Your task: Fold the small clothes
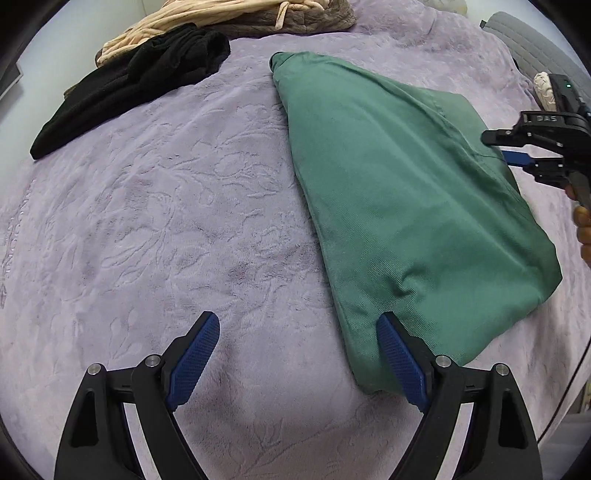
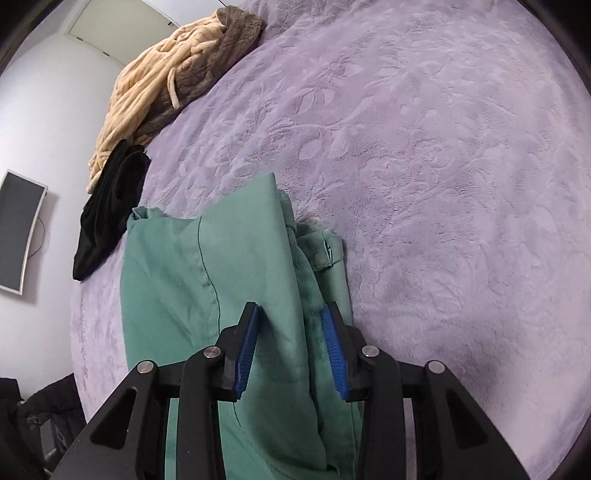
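Observation:
A green garment (image 1: 399, 206) lies folded on the purple bedspread (image 1: 166, 206); it also shows in the right wrist view (image 2: 229, 280). My left gripper (image 1: 299, 325) is open just above the bedspread, with its right finger (image 1: 399, 354) touching the garment's near corner. My right gripper (image 2: 291, 314) is partly closed, with a fold of the green cloth standing between its pads. It shows from the side in the left wrist view (image 1: 517, 157) at the garment's right edge.
A black garment (image 1: 125, 85) and a beige and brown bundle (image 1: 229, 18) lie at the far side of the bed. A grey pillow (image 1: 535, 44) is at the far right. A screen (image 2: 18, 229) hangs on the wall.

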Tool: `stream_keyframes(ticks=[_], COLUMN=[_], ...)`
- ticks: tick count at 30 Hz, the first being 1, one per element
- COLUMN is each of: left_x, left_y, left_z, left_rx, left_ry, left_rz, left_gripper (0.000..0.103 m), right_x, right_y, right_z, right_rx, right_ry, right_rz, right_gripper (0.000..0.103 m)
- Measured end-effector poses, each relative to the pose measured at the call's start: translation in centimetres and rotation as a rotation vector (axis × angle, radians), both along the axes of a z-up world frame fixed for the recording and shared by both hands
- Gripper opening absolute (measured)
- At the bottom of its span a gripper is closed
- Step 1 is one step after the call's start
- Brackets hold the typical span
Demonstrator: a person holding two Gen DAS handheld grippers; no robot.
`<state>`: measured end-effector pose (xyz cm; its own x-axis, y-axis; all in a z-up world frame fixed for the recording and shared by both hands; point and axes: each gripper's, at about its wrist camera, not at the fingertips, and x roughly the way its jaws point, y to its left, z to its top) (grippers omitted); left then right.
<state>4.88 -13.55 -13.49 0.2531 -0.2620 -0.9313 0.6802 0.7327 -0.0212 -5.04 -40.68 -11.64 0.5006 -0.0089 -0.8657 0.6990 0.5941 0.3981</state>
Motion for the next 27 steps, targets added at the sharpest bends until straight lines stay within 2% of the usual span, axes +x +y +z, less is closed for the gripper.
stream_keyframes(ticks=[1, 2, 5, 9, 12, 18, 20, 21, 22, 23, 24, 25, 26, 27], left_x=[-0.2, 0.0, 0.0, -0.7, -1.2, -1.6, -1.6, -1.6, -1.7, -1.7, -1.8, -1.8, -1.9, -1.8], left_y=[0.1, 0.1, -0.5, -1.5, -1.3, -1.3, -1.2, -1.1, -1.1, -1.1, -1.1, -1.2, -1.2, -1.2], left_z=[0.3, 0.6, 0.5, -1.2, -1.6, -1.4, -1.5, -1.5, -1.5, -1.5, -1.5, -1.5, -1.4, -1.4], left_rx=[-0.017, -0.045, -0.056, -0.011, -0.01, 0.003, 0.002, 0.001, 0.0, 0.001, 0.003, 0.005, 0.007, 0.009], left_ry=[0.008, 0.025, 0.039, 0.002, -0.002, -0.02, -0.014, -0.011, -0.008, -0.007, -0.009, -0.009, -0.009, -0.005], left_rz=[0.008, 0.018, 0.01, -0.033, -0.039, -0.042, -0.033, -0.029, -0.025, -0.024, -0.026, -0.027, -0.028, -0.029], left_gripper=[0.088, 0.088, 0.088, 0.088, 0.088, 0.088, 0.089, 0.088, 0.089, 0.089, 0.089, 0.089, 0.089, 0.089], right_x=[0.3, 0.5, 1.4, 1.7, 1.3, -2.1, -3.2, -3.9, -4.6, -5.4, -6.2, -6.8, -7.7, -8.5], right_y=[0.0, 0.1, 0.4, -1.1, -1.8, -1.5, -0.3, 0.7, 1.7, 2.8, 3.9, 4.7, 5.4, 5.8], right_z=[0.0, 0.2, 0.2, -2.2, -3.1, 0.0, 1.4, 2.0, 2.4, 2.7, 2.7, 2.5, 2.0, 1.4], right_rx=[0.002, -0.023, -0.108, -0.099, -0.075, -0.037, -0.02, -0.009, -0.018, -0.037, -0.047, -0.038, -0.017, 0.014], right_ry=[0.005, 0.015, 0.065, 0.101, 0.075, 0.035, 0.011, -0.001, 0.001, 0.015, 0.036, 0.05, 0.065, 0.079], right_rz=[0.011, 0.026, 0.065, 0.051, 0.037, -0.025, 0.009, 0.038, 0.054, 0.068, 0.088, 0.099, 0.101, 0.095], right_gripper=[0.014, 0.013, 0.012, 0.012, 0.013, 0.016, 0.026, 0.034, 0.06, 0.071, 0.071, 0.066, 0.046, 0.032])
